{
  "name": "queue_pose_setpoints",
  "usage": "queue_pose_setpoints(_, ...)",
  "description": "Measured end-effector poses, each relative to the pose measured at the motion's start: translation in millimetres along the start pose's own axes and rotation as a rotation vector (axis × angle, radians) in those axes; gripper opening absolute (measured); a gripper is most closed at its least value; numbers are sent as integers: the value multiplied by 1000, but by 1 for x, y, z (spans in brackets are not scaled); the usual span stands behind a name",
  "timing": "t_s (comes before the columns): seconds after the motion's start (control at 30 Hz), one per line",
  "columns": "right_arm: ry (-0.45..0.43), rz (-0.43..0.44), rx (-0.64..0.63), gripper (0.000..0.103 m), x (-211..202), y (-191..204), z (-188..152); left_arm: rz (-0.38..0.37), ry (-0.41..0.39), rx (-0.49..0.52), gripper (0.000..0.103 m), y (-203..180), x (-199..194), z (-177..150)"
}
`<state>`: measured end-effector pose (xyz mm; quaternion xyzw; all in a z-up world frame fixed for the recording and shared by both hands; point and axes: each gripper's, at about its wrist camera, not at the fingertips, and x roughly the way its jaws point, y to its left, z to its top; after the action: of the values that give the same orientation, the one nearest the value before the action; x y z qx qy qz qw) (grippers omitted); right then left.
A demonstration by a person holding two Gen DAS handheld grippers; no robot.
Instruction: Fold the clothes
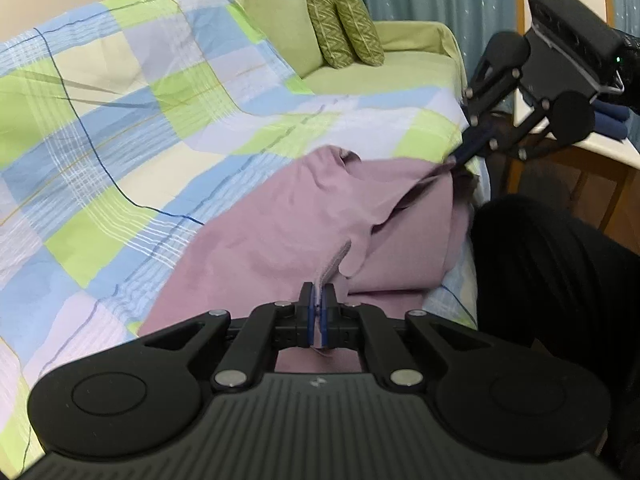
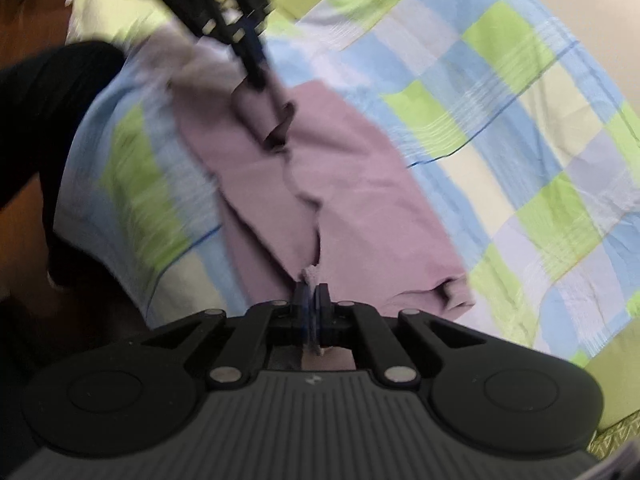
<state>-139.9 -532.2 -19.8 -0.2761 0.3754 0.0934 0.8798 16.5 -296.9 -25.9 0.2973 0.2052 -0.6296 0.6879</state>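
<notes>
Mauve garment hangs pinched between 2 clamped grippers, left gripper and right gripper: mid-fold, I judge; next, carry both edges forward together.

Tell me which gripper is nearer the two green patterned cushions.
Right. The right gripper pinches the purple garment at its far edge, toward the sofa end where the cushions lean. The left gripper grips the garment's near edge, farther from them.

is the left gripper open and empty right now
No, the left gripper is shut on an edge of the purple garment.
</notes>
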Motion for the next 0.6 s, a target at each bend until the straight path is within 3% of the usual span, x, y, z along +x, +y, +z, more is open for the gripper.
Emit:
queue_pose_setpoints(0.2,-47,63,85,0,-10,-39,18,21,-32,8,0,16,-2,15)
queue_pose_setpoints(0.33,-49,5,44,0,-16,-49,30,46,-46,18,0,27,-3,25)
queue_pose_setpoints(0.47,-117,-24,117,0,-29,-73,41,71,-59,25,0,39,-3,34)
queue_pose_setpoints(0.6,-104,-104,65,0,-20,-76,47,96,-71,31,0,50,-2,43)
